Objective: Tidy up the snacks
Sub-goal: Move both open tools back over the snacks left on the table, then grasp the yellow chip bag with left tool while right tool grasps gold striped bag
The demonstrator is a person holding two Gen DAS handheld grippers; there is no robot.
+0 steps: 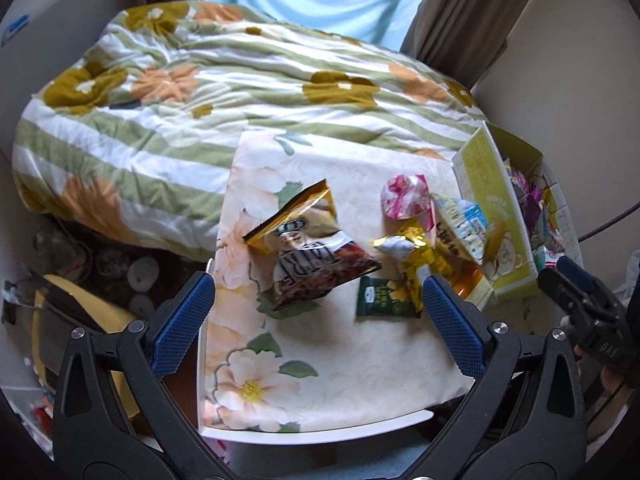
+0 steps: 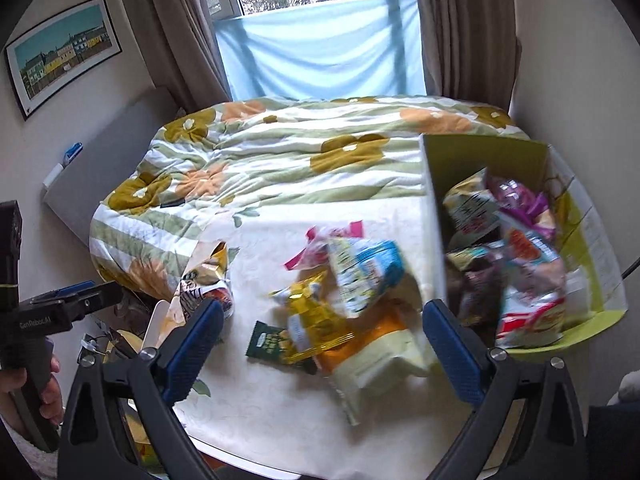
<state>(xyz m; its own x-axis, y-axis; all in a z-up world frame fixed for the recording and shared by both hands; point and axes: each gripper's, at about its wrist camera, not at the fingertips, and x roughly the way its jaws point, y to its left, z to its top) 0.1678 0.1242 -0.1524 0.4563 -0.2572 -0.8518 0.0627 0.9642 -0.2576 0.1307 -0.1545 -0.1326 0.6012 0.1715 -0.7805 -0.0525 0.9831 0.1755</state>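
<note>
Left wrist view: flowered table (image 1: 360, 360); yellow-green box (image 1: 516, 264) at far right, partly filled; gold-brown chip bag (image 1: 312, 256) at centre; small green packet (image 1: 384, 300) just right of it. Left gripper (image 1: 318, 312) and right gripper (image 2: 322, 334) hover empty, jaws wide apart. Risk: slippery, overlapping wrappers may slide or come up together when pinched.
</note>
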